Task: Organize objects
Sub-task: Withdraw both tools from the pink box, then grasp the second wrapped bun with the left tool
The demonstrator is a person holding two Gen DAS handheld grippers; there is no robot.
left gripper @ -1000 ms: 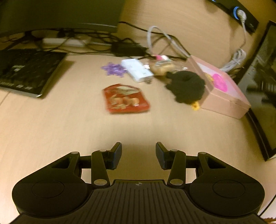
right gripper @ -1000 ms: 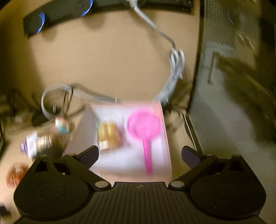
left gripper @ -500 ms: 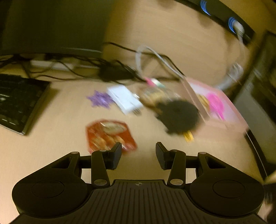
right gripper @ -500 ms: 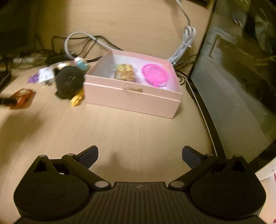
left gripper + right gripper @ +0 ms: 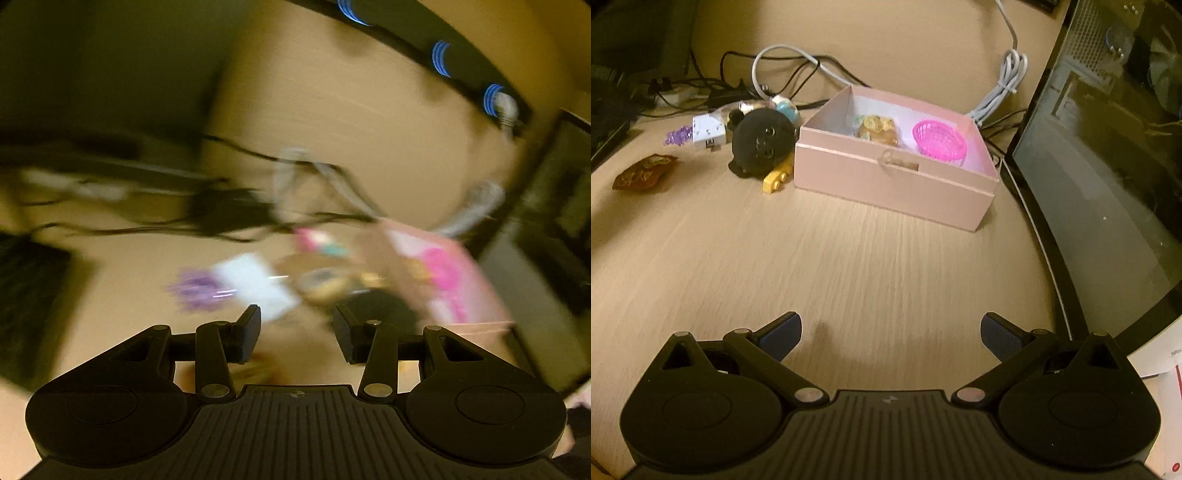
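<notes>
Grey cable (image 5: 1001, 86) coiled nr PC case (image 5: 1108, 140); black cords (image 5: 713, 83) behind.

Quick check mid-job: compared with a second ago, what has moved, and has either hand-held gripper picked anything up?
The right hand-held gripper has pulled back from over the pink box, which now sits farther off across the desk. The left hand-held gripper has swept closer to the clutter, its view blurred. Neither has taken hold of anything; both stay open and empty. The box's contents and the black plush have not shifted.
</notes>
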